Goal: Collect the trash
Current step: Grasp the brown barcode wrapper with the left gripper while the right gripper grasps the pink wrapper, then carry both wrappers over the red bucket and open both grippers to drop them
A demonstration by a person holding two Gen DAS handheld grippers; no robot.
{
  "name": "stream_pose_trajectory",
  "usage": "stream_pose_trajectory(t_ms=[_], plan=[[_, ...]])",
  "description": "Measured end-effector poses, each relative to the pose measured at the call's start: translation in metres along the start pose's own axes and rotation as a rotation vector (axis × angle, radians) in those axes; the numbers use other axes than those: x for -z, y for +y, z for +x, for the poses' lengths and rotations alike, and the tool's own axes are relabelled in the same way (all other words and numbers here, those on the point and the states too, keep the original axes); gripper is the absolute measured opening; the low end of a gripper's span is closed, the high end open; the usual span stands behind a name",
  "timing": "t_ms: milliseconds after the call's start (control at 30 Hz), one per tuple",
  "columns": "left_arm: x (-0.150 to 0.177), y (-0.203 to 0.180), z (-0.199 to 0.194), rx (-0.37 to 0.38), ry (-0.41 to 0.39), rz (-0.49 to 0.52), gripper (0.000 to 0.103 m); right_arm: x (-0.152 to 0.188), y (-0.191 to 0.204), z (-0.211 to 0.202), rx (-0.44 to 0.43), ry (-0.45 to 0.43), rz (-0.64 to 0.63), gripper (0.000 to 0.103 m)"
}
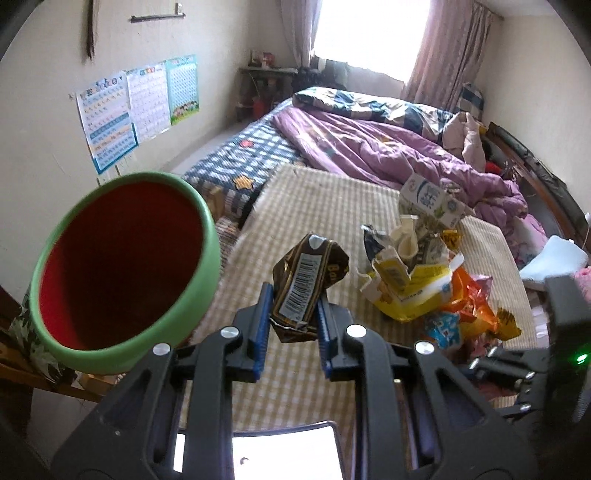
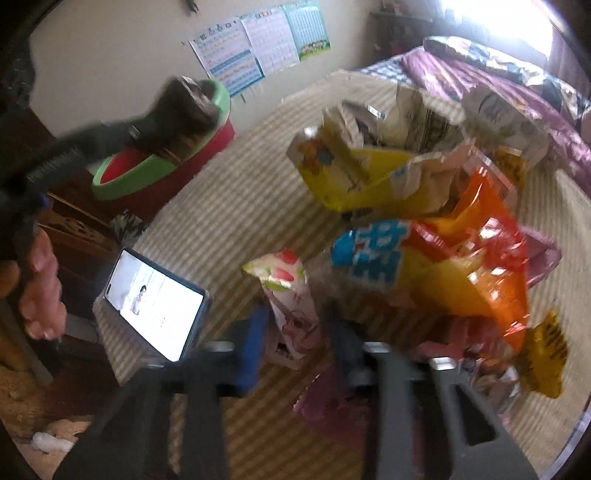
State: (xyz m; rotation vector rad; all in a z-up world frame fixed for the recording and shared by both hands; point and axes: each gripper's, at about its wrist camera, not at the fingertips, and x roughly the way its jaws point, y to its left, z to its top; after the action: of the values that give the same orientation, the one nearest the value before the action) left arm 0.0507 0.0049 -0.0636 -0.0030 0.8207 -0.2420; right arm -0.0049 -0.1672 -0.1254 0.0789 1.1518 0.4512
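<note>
Left gripper (image 1: 291, 314), frame centre, clenched on crushed brown carton (image 1: 301, 284), just right of the green-rimmed red bin (image 1: 122, 258). Right gripper (image 2: 295, 332), lower centre, blurred, pads against a pink-white wrapper (image 2: 291, 306). Remaining wrapper pile (image 2: 424, 206) lies upper right on the checked mat (image 2: 229, 192).

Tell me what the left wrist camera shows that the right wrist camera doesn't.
Left wrist only: the barcode on the crushed brown carton held in the left claw, and the window.

Right wrist only: a lit phone and a strawberry-print wrapper between the right claw jaws.

Both: the green-rimmed bin, the trash pile, wall posters.
</note>
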Motion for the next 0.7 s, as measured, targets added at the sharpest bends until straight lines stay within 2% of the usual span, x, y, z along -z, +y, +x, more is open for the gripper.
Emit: stream_pose_trajectory(t_ms=[133, 467, 700], plan=[[-0.009, 0.004, -0.015, -0.022, -0.044, 0.011, 0.021, 0.003, 0.004, -0.012, -0.011, -0.038, 0.002, 0.024], [-0.022, 0.021, -0.042, -0.048, -0.122, 0.049, 0.021, -0.024, 0.028, -0.048, -0.025, -0.177, 0.009, 0.024], [-0.026, 0.05, -0.054, -0.068, -0.149, 0.043, 0.021, -0.044, 0.057, -0.039, -0.039, -0.218, 0.003, 0.024]])
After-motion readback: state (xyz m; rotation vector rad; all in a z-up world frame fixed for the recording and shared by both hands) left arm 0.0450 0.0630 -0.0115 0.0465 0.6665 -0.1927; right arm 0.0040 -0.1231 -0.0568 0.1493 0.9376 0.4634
